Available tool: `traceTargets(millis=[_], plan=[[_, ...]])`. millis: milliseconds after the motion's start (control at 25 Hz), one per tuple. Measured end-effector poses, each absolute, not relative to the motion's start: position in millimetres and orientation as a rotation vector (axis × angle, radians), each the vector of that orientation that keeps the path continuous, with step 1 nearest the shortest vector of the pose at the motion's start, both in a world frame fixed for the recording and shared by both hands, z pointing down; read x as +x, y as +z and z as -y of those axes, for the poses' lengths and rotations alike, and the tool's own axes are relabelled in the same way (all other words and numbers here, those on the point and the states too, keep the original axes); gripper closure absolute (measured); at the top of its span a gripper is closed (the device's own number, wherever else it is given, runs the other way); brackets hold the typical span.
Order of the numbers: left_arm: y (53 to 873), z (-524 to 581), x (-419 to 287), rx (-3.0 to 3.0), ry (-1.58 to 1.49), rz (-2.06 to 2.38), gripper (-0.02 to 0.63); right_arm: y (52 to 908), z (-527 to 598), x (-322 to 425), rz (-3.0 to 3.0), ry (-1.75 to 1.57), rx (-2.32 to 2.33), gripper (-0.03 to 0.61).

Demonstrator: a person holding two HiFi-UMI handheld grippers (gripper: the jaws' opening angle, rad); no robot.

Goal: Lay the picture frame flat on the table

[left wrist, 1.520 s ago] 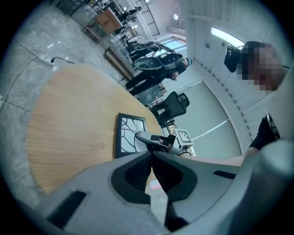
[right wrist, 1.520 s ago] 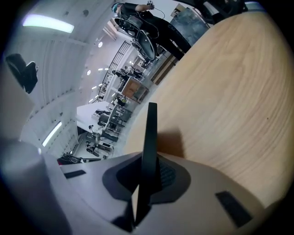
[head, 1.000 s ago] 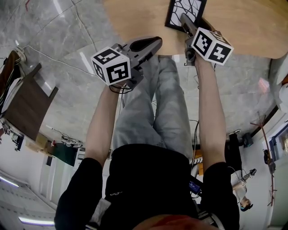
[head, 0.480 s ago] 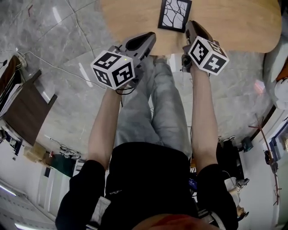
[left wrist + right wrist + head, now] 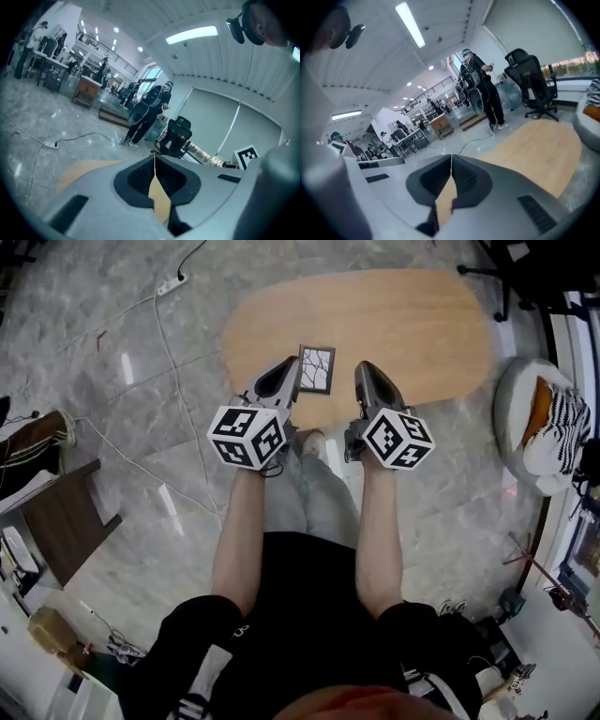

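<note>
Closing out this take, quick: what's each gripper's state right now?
Left gripper: shut, holding nothing.
Right gripper: shut, jaws just closed, nothing between them.

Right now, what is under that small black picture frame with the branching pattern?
The black picture frame lies flat on the light wooden oval table, near its front edge. Only bare tabletop shows around it; the patch directly beneath is covered by the frame itself.

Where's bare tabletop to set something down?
The table is bare across its right half, from the picture frame to the rounded end by the white cushion; so is the far strip beyond the frame. Crowded: the near edge, where the frame shows between the left gripper and right gripper, both empty, the right's jaws just closed.
</note>
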State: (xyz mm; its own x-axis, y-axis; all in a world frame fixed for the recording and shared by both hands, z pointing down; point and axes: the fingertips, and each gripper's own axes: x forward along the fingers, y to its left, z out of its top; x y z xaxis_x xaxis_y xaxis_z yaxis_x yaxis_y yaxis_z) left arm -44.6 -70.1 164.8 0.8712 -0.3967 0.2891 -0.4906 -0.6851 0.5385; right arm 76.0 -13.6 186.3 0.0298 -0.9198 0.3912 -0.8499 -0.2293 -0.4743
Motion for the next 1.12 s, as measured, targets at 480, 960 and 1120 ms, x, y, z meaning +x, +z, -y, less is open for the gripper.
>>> traceTargets(millis=[480, 960, 1120], plan=[[-38.2, 79.7, -43.0, 2.701, -0.041, 0.832, 0.600, -36.5, -2.5, 98.6, -1.905, -0.398, -2.272, 0.568], [-101.4, 84.4, -35.1, 2.829, -0.116, 0.875, 0.600, -86.7, 12.8, 88.4, -1.977, -0.197, -2.316, 0.568], [-110.3, 87.3, -37.5, 2.842, -0.145, 0.873, 0.600, -94.9, 17.1, 83.3, -1.989, -0.161, -2.331, 0.568]])
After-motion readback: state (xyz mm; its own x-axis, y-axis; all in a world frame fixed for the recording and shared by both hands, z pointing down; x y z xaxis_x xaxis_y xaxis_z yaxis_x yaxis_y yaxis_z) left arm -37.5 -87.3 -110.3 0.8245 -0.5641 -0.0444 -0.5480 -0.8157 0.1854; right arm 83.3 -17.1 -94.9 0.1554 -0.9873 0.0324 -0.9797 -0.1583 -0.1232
